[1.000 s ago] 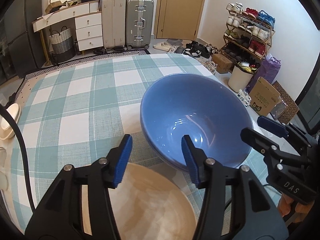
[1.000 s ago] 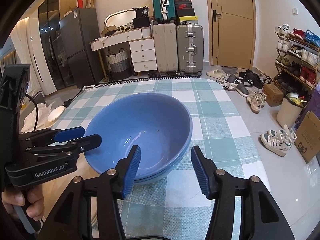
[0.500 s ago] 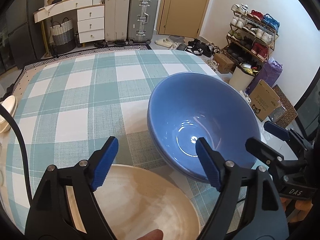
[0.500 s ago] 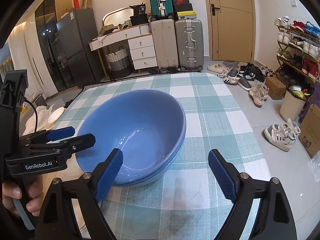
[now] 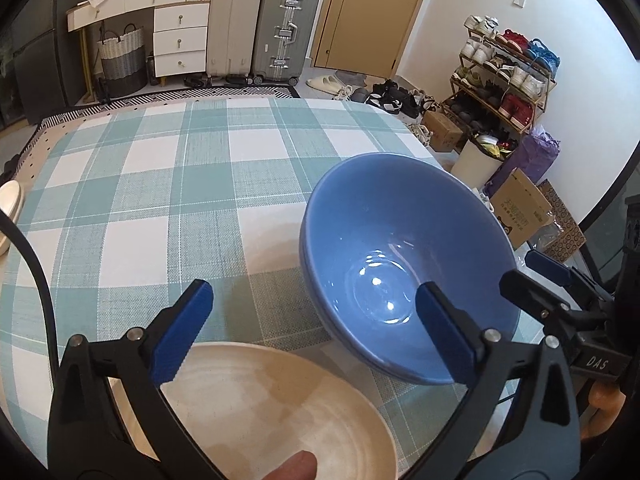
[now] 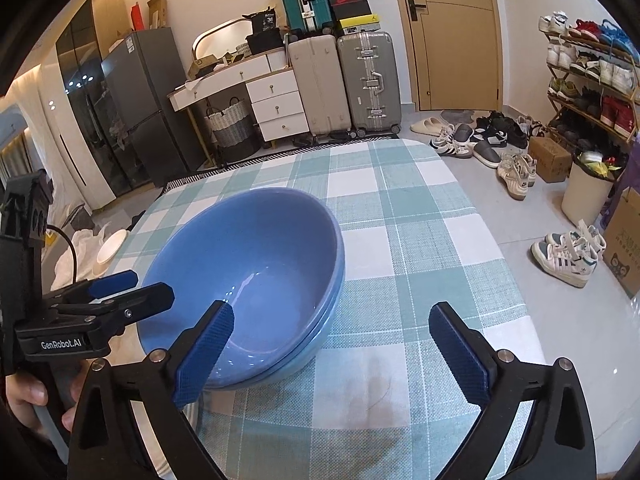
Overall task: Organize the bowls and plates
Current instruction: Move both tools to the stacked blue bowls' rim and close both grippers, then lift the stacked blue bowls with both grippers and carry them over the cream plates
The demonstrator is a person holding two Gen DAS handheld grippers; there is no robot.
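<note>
Two nested blue bowls (image 5: 404,256) stand on the checked tablecloth (image 5: 160,184); they also show in the right wrist view (image 6: 256,264). A cream plate (image 5: 272,412) lies near the front edge, under my left gripper (image 5: 316,332), which is open and empty above the plate's far rim, left of the bowls. My right gripper (image 6: 332,352) is open and empty, just in front of and right of the bowls. It also shows in the left wrist view (image 5: 548,276), to the right of the bowls. The left gripper shows in the right wrist view (image 6: 128,292).
The table (image 6: 420,216) has a rounded far edge. A small white dish (image 5: 10,216) sits off its left side. Suitcases (image 5: 260,28), drawers, a shoe rack (image 5: 508,72), a bin and boxes stand beyond on the floor.
Both grippers have opened wide and drawn back from the blue bowls. The bowls stay nested on the cloth.
</note>
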